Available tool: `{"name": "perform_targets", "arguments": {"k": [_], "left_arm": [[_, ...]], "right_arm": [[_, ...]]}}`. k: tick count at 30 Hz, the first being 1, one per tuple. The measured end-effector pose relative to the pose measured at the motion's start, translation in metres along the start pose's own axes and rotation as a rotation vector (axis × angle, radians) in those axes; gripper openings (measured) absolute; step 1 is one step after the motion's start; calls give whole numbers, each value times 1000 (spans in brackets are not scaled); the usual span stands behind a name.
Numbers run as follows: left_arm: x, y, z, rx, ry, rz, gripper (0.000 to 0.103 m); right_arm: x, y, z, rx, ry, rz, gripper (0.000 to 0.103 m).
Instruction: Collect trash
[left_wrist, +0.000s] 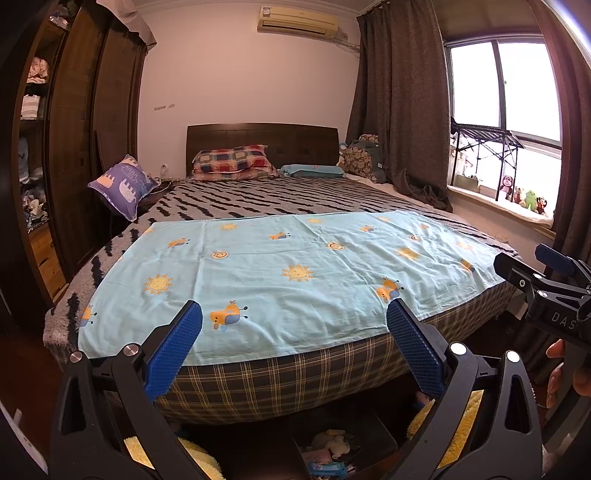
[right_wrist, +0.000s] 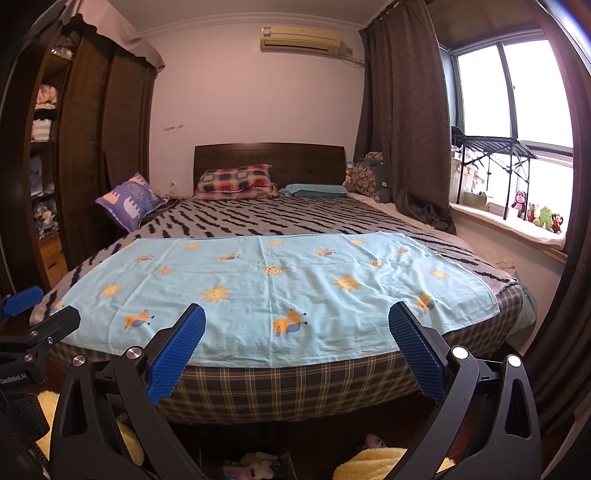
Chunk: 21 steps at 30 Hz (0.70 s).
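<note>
No trash shows on the cloth (left_wrist: 280, 258) or the bed (left_wrist: 258, 199); the only clutter lies on the floor under the bed foot, too dim to identify. Judgement: search step. Lower both cameras toward that floor clutter (left_wrist: 328, 450) before committing a grasp. Left gripper (left_wrist: 294, 334): jaws wide apart, holding nothing, touching nothing. Right gripper (right_wrist: 296, 338): likewise spread wide, empty, clear of the cloth.

Both wrist cams sit low at the near foot of the bed (left_wrist: 258, 387), facing its far headboard (right_wrist: 269, 162). Left cam sits left of the right cam; the 2 views share bed, blue sheet (right_wrist: 277, 295), window (left_wrist: 498, 85).
</note>
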<state>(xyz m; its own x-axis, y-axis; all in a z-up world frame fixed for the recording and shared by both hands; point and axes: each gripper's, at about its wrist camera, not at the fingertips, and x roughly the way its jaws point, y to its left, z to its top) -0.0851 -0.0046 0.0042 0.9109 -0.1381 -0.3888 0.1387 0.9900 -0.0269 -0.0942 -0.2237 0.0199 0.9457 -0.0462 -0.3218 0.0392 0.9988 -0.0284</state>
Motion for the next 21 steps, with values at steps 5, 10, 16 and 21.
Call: {"name": "perform_targets", "arguments": {"k": [5,10,16,21], "left_arm": [[-1,0,0,-1,0,-1,95],[0,0,0,-2,0,1,95],[-1,0,1,-4,0,1,95],[-1,0,1,-5,1,1,95]], "right_arm": [[1,1,0,-1,-1,0,100],[1,2,0,-1,-1,0,100],[1,2,0,-1,-2,0,100],[3,4,0,-1,2,5,100]]}}
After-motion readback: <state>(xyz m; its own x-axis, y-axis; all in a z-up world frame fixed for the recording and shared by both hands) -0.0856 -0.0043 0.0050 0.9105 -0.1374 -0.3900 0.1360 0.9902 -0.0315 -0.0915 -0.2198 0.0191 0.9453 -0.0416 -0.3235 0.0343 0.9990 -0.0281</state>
